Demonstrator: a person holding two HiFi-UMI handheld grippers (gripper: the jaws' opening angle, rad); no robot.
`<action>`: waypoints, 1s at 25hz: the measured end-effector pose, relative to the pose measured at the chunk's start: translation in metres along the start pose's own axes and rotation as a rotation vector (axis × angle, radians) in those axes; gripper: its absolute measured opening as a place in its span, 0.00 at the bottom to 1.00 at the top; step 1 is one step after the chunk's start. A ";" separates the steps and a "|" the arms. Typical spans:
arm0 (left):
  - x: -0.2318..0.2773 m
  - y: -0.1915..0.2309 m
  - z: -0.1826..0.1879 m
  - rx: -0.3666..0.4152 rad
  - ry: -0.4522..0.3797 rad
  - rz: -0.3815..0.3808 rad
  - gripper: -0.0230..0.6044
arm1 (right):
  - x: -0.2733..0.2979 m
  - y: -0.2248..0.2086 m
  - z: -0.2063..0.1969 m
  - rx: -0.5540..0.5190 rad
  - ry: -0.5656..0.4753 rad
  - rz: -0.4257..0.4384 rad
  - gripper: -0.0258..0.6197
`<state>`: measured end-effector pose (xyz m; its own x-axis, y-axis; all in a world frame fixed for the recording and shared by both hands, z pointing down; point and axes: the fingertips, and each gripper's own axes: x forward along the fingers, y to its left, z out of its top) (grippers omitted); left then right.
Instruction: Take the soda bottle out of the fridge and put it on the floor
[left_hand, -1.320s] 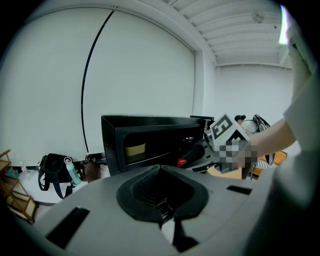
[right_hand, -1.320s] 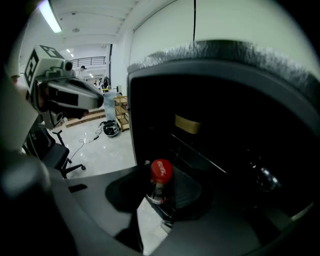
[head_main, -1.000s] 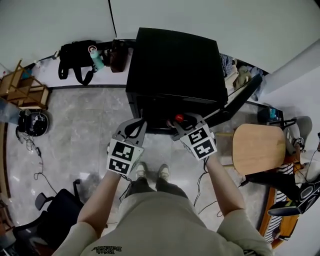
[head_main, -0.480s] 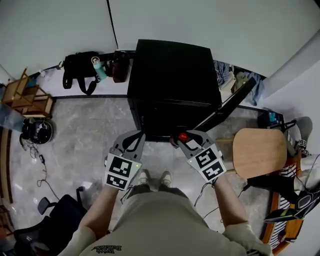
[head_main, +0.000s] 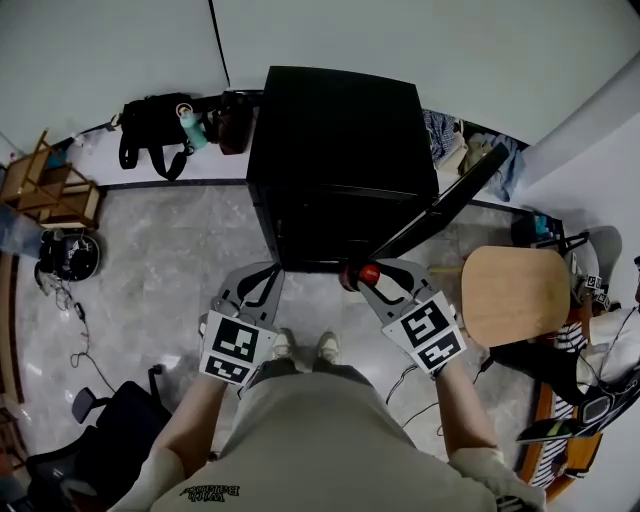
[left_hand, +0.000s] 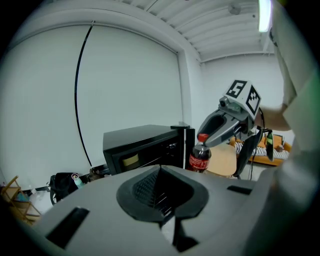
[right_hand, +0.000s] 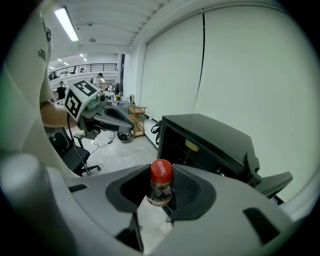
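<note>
Two hand-held tools before an open fridge. The right tool (head_main: 366, 280) pinches the soda bottle (head_main: 369, 273) by its neck, just under the red cap: in the right gripper view the two pads sit against either side of the neck (right_hand: 160, 190), and the cap stands up above them. Seen from the left tool's side, the bottle (left_hand: 200, 158) hangs upright beneath the right tool (left_hand: 204, 140), its dark contents and red label in full view and its base clear of the floor (head_main: 170, 260). The bottle is outside the fridge (head_main: 340, 130), in the air just short of its open front. Beyond the right tool's tips the black cabinet (right_hand: 210, 135) shows a wire shelf inside, and the door (head_main: 450, 205) swings out to that tool's outer side. The left tool (head_main: 255, 282) is level with the right one and well apart from it. Its jaws are pressed together at the tips with nothing between them (left_hand: 160, 172), and they point towards the fridge's front corner (left_hand: 140, 142). The person's shoes (head_main: 300, 345) are below and between the two tools. A round wooden seat (head_main: 515, 295) stands on the outer side of the right tool, and a black bag (head_main: 155, 125) lies against the wall, well beyond the left tool.
</note>
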<state>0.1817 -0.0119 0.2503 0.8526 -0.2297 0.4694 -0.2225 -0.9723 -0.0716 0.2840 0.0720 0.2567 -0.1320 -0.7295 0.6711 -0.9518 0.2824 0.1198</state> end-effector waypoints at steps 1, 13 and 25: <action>0.000 0.001 0.000 -0.003 0.000 0.001 0.05 | 0.001 0.000 -0.002 0.000 0.007 0.002 0.21; -0.003 -0.004 -0.019 -0.068 0.050 0.068 0.05 | 0.012 0.008 -0.007 -0.071 0.017 0.078 0.21; -0.036 -0.021 -0.038 -0.295 0.044 0.259 0.05 | 0.020 0.027 -0.006 -0.216 -0.035 0.245 0.21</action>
<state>0.1379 0.0189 0.2688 0.7309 -0.4576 0.5063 -0.5596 -0.8265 0.0608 0.2570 0.0689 0.2780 -0.3633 -0.6434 0.6738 -0.8103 0.5751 0.1122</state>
